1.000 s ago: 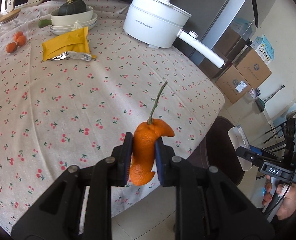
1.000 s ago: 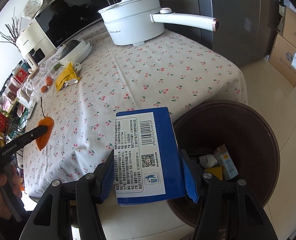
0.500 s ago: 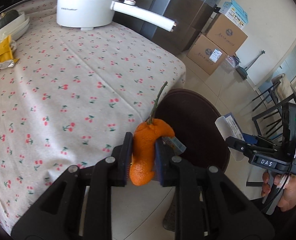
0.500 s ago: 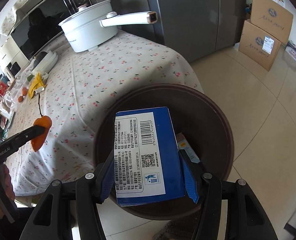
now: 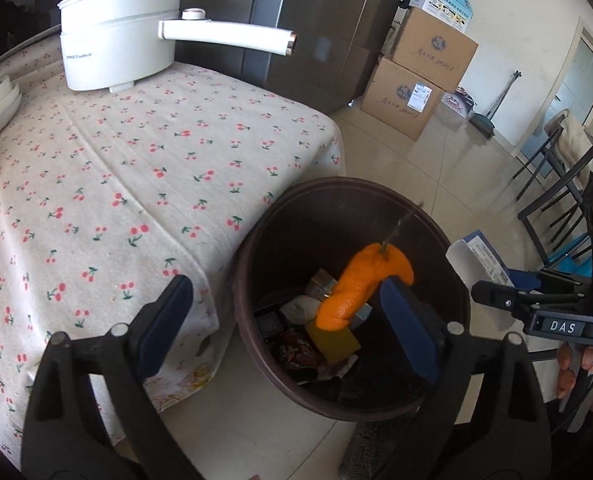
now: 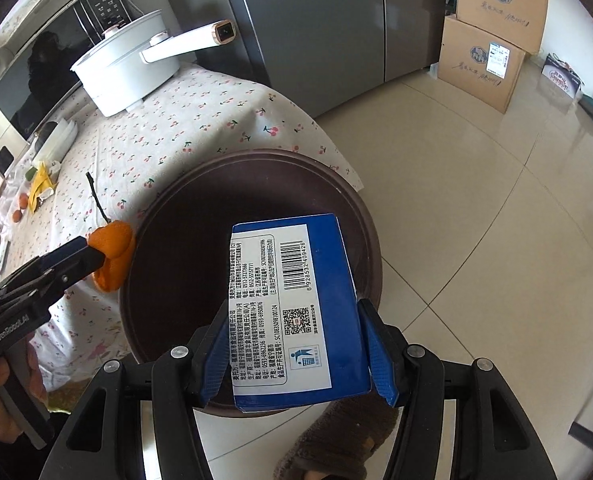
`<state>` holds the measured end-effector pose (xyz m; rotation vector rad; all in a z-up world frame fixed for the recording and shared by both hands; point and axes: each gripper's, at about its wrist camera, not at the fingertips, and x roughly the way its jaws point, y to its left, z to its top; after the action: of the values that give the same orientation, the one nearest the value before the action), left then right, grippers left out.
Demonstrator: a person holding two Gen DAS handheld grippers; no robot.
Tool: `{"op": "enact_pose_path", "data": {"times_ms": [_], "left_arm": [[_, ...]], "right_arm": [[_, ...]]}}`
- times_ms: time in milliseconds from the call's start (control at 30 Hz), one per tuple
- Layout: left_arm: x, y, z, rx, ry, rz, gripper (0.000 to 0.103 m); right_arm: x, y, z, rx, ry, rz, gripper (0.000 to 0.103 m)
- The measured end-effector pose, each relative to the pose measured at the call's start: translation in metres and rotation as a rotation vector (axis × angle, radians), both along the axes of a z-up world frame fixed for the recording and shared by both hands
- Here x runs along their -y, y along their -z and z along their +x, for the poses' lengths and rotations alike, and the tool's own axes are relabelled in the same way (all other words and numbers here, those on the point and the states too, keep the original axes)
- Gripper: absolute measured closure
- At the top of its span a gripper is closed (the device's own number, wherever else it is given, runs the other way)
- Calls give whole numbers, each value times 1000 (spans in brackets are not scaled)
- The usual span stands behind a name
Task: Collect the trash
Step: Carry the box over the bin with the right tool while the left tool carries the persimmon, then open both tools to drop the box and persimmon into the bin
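Note:
My left gripper (image 5: 286,316) is open over the brown trash bin (image 5: 256,240). The orange peel with its stem (image 5: 362,286) hangs loose against the right pad, over the bin's trash. In the right wrist view the peel (image 6: 112,254) shows at the left gripper's tip beside the bin rim (image 6: 360,208). My right gripper (image 6: 296,354) is shut on a blue carton (image 6: 292,312) with a white label and barcode, held over the bin's near edge. The carton also shows in the left wrist view (image 5: 480,254).
The bin stands on the tile floor against a table with a cherry-print cloth (image 5: 136,168). A white pot with a long handle (image 5: 116,52), a yellow wrapper (image 6: 40,184) and stacked bowls are on the table. Cardboard boxes (image 5: 420,80) and a fridge (image 6: 328,24) stand beyond.
My left gripper has swung over the bin and opened, so the orange peel is no longer clamped. My right gripper has moved the carton further over the bin.

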<state>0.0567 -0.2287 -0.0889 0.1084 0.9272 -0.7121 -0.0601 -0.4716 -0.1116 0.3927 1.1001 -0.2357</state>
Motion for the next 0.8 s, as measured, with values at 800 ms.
{"op": "enact_pose_path", "data": {"times_ms": [800], "left_arm": [[-84, -11, 18, -28, -152, 63, 1]], "right_arm": [[-50, -24, 32, 44, -85, -39, 20]]}}
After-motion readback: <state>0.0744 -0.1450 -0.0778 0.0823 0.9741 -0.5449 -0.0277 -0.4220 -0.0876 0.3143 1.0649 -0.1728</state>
